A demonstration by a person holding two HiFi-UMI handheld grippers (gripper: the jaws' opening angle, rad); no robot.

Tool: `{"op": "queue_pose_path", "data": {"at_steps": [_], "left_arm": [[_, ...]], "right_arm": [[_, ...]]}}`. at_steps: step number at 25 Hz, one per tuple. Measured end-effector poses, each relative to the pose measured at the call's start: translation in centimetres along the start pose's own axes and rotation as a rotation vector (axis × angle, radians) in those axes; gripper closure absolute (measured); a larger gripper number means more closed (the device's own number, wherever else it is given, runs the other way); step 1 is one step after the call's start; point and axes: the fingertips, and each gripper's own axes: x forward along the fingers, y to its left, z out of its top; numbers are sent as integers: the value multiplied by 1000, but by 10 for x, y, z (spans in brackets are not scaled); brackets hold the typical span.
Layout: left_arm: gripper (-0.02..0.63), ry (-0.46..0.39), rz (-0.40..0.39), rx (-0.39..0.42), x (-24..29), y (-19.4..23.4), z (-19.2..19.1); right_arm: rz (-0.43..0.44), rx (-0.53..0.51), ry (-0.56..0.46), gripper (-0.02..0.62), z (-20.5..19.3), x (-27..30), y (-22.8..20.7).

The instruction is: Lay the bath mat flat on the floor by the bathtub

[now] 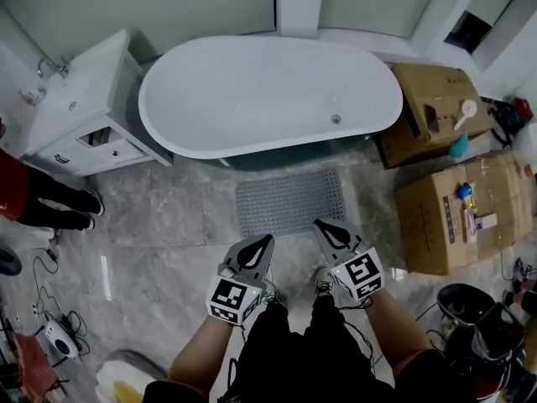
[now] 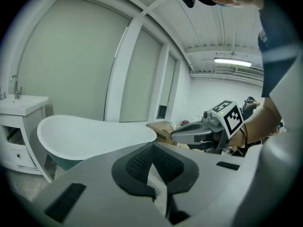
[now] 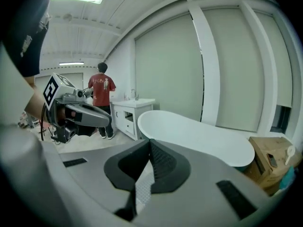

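Plainly, left gripper (image 1: 268,239) and right gripper (image 1: 320,223), jaws together, empty; bath mat (image 1: 289,201) flat beside bathtub (image 1: 268,91).

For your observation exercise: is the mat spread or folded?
Spread: the mat lies as one flat rectangle on the floor beside the tub.

Grey bath mat (image 1: 289,201) lies flat beside the white bathtub (image 1: 268,91).

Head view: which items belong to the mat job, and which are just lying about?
Job: bath mat, bathtub, floor, left tool, right tool, both shut.
Lying about: sink vanity, cardboard boxes, cables, bystander.
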Motion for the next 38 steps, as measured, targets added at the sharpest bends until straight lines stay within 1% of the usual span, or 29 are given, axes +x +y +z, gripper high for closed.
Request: {"op": "queue_pose_path", "data": {"at_steps": [4, 8, 10, 12, 15, 19, 23, 27, 29, 33, 35, 38], "left_arm": [[591, -52, 14, -21, -35, -10, 43], [591, -101, 7, -9, -61, -19, 75], [591, -105, -1, -8, -74, -28, 82], [591, -104, -7, -14, -87, -36, 85], [591, -102, -15, -10, -101, -46, 85], [591, -85, -19, 4, -107, -52, 72], [591, -65, -19, 5, -113, -68, 58], [591, -56, -17, 17, -125, -94, 53], [591, -52, -7, 24, -127, -110, 50], [591, -59, 37, 5, -124, -149, 43], [591, -51, 46, 6, -119, -177, 37], [591, -41, 46, 41, -114, -229, 26]], "right_arm": [[-43, -14, -90, 578, 63, -31, 16], [-89, -21, -178, 578, 116, -61, 24], [-108, -16, -196, 578, 129, -78, 30], [-124, -4, -198, 578, 133, -94, 37], [-153, 32, -191, 578, 121, -113, 47], [-176, 73, -177, 578, 97, -124, 52], [-165, 85, -159, 578, 78, -140, 63], [-150, 77, -168, 578, 75, -163, 70], [-136, 69, -180, 578, 72, -178, 71], [-108, 59, -206, 578, 59, -220, 70], [-108, 65, -222, 578, 48, -247, 64], [-122, 83, -241, 578, 26, -292, 49]]}}
